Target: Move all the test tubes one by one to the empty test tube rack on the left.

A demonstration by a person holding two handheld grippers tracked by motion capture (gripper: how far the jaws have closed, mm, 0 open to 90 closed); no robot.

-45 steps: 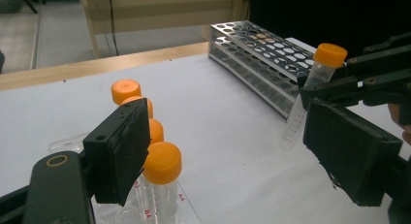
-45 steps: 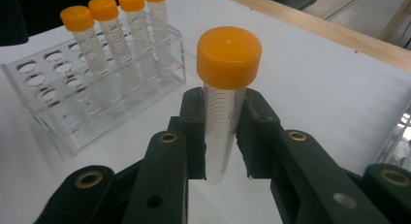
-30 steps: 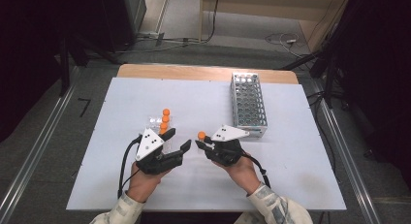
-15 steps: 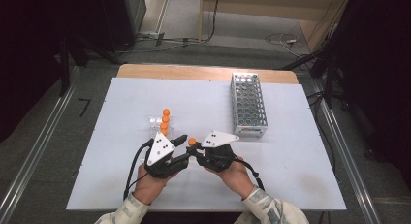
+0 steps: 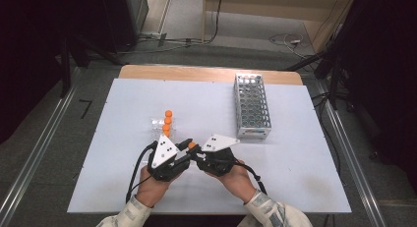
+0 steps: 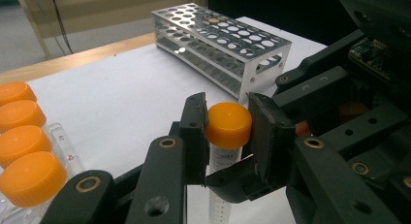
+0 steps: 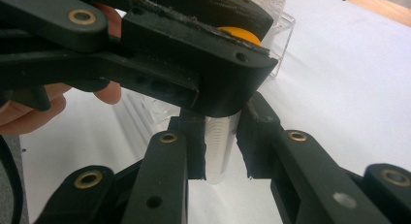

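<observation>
Near the metal rack, left gripper, jaws just closing, clamps the tube's orange cap; right gripper pinches the clear tube body.

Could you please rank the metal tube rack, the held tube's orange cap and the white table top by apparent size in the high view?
1. White table top.
2. Metal tube rack.
3. Orange cap, a small dot between both grippers.

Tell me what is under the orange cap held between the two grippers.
Under the orange cap is a clear tube with printed marks. The right gripper clamps its body; the left gripper clamps the cap. The tube's bottom end is out of view.
</observation>
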